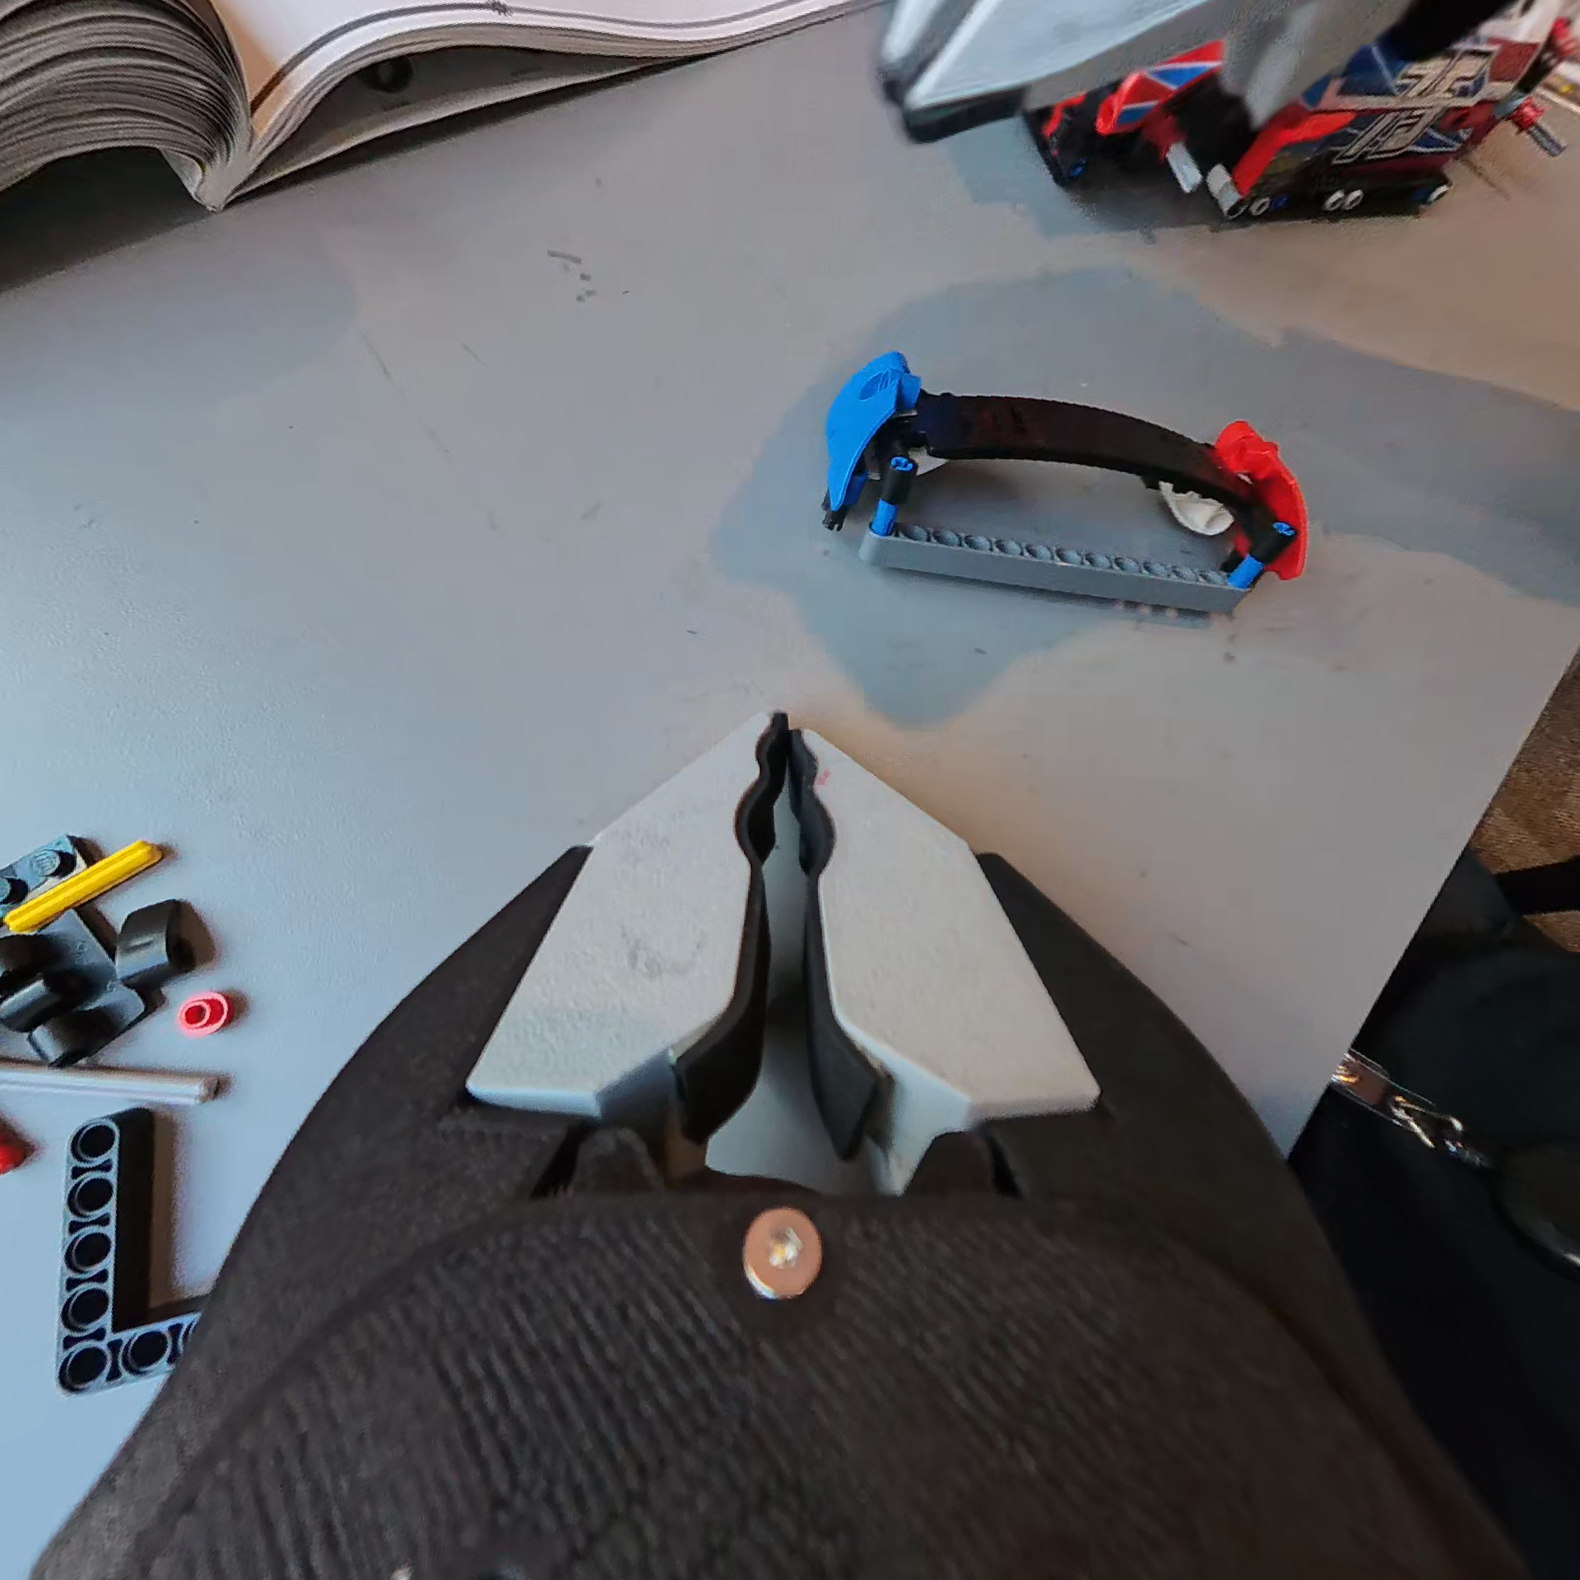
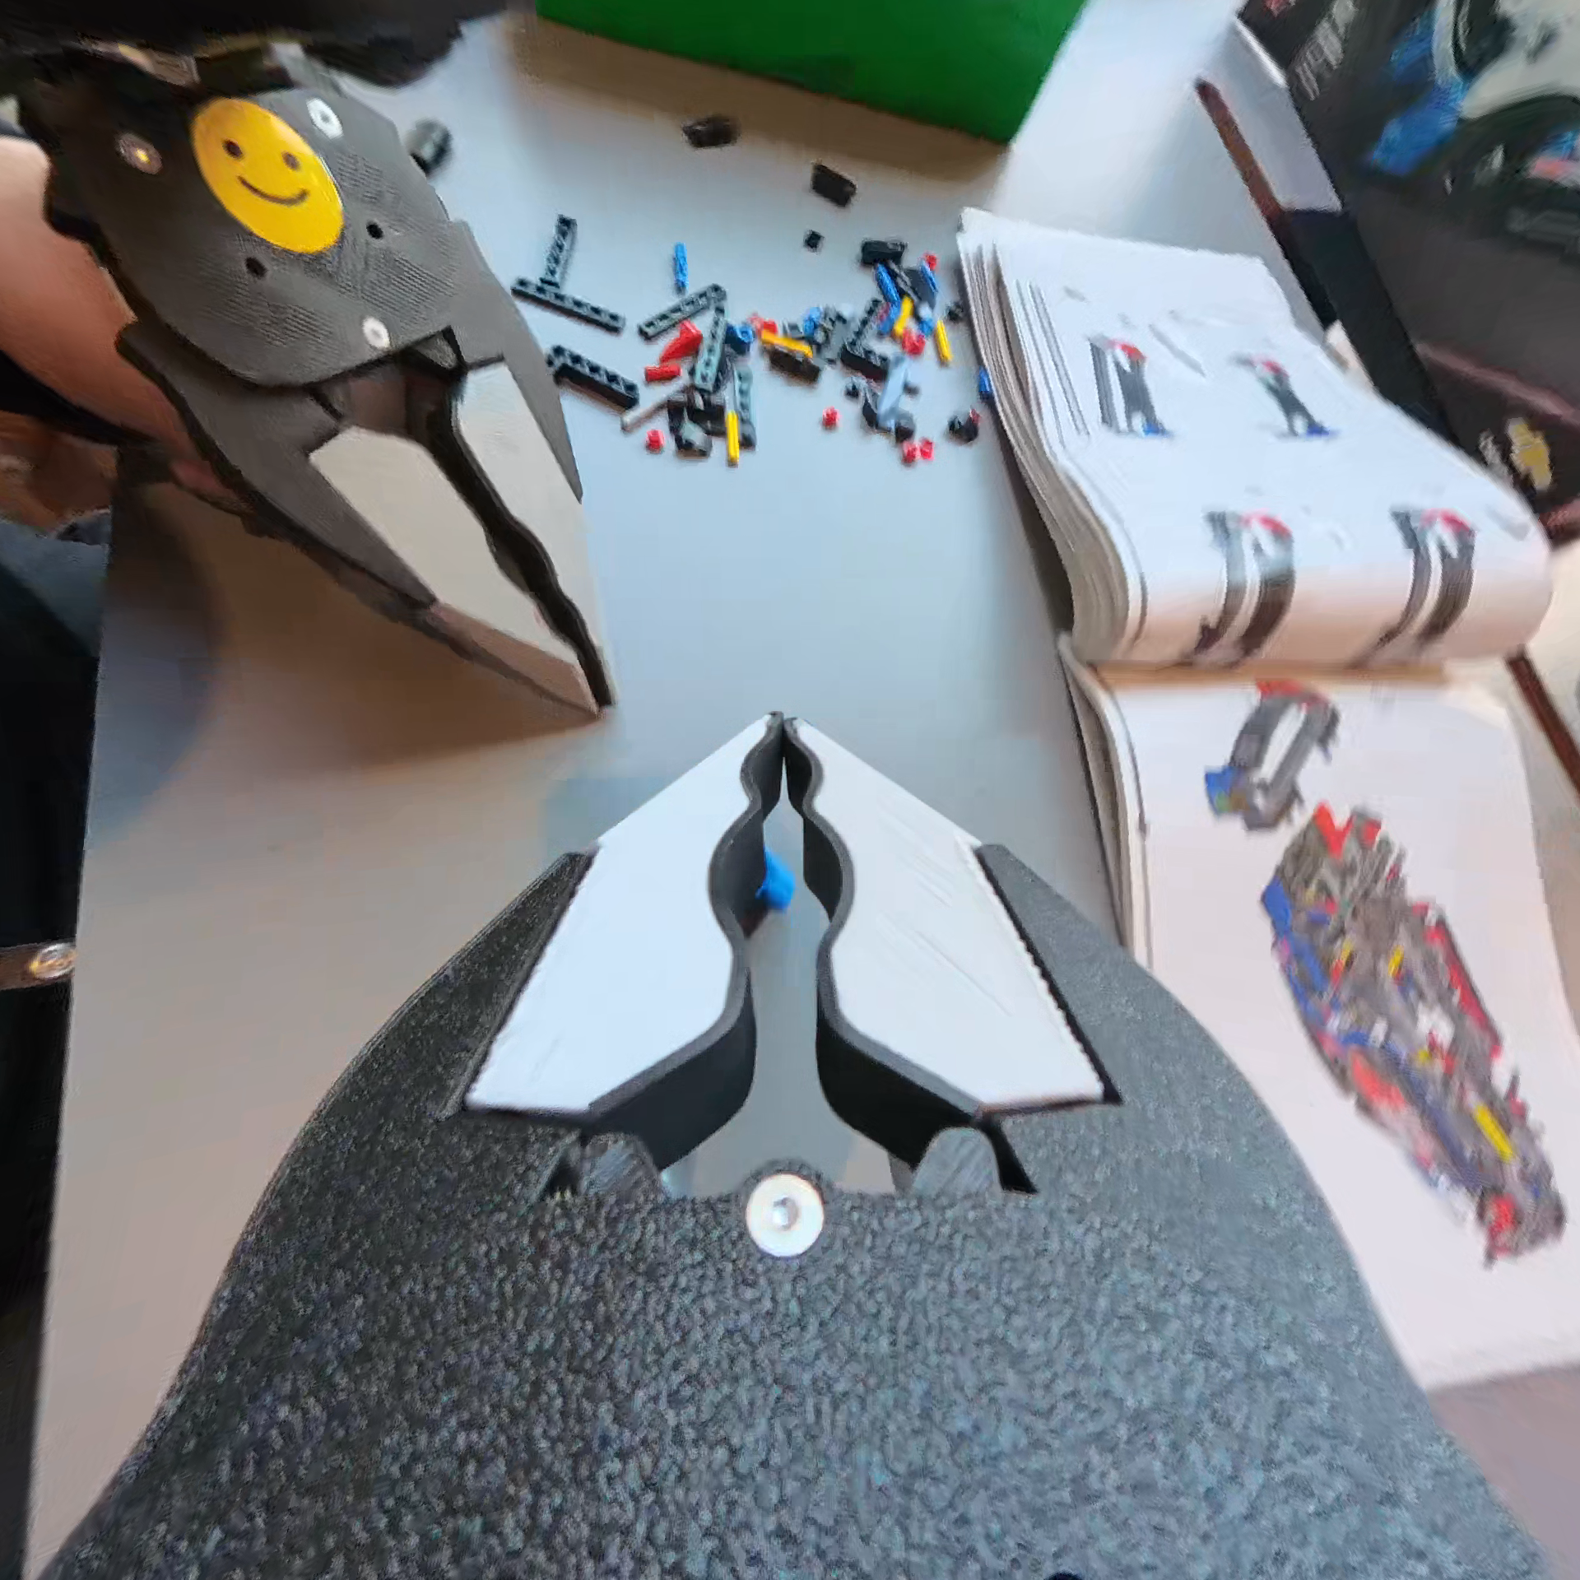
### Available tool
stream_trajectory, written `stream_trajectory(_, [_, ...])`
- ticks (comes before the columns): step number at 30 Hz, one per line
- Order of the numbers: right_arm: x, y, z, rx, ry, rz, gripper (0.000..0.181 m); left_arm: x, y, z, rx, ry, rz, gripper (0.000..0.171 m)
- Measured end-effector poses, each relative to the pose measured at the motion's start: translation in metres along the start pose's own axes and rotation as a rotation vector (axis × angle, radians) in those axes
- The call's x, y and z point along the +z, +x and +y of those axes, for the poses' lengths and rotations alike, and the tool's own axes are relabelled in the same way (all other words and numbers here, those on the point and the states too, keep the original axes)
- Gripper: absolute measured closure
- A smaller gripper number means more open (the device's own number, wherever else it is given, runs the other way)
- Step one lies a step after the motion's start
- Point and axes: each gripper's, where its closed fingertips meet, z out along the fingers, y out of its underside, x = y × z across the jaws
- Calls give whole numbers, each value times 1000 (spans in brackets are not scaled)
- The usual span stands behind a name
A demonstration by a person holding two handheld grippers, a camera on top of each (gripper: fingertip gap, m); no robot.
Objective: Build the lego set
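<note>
On the grey counter (image 1: 513, 513) ahead of my left gripper (image 1: 787, 727), whose fingers are clenched on nothing, lies a small lego sub-assembly (image 1: 1060, 504): grey studded beam, black curved arch, a blue panel at one end and a red one at the other. My right gripper (image 2: 782, 722) has its fingers pinched at the tips around a small blue piece (image 2: 775, 885). Loose lego parts (image 2: 769, 350) lie scattered farther off, just beside the open instruction book (image 2: 1240, 479).

Booklet (image 2: 1265, 479) flanks bare tabletop (image 2: 812, 581) (right).
</note>
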Motion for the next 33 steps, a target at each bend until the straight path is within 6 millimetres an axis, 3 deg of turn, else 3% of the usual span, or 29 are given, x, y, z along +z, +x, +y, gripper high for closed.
stream_trajectory(3, [-12, -8, 26, 29, -40, 3, 181, 1, 3, 1, 9, -9, 21, 171])
stream_trajectory(7, [-5, -21, 51, -40, -146, -55, 181, 7, 7, -5, 61, -13, 48, 168])
stream_trajectory(14, [13, -22, 26, -45, -109, -74, 181, 8, -2, -18, 80, 32, 40, 163])
stream_trajectory(17, [28, -27, 44, -92, -203, -74, 181, 8, -7, -19, 65, 29, 47, 163])
stream_trajectory(19, [30, -29, 42, -116, -202, -54, 181, 10, -7, -18, 78, 15, 53, 162])
stream_trajectory(23, [-5, -8, 7, 15, -35, 74, 181, 9, -5, -25, 179, 49, 50, 154])
stream_trajectory(25, [-28, -1, 7, 119, 23, 149, 181, 9, -4, -31, 280, 74, 39, 146])
stream_trajectory(30, [-48, -25, 66, 302, -81, 278, 139, 25, -2, -43, 529, 59, 13, 134])
stream_trajectory(33, [-47, -46, 84, 408, -91, 287, 128, 35, 2, -52, 618, 56, 43, 126])
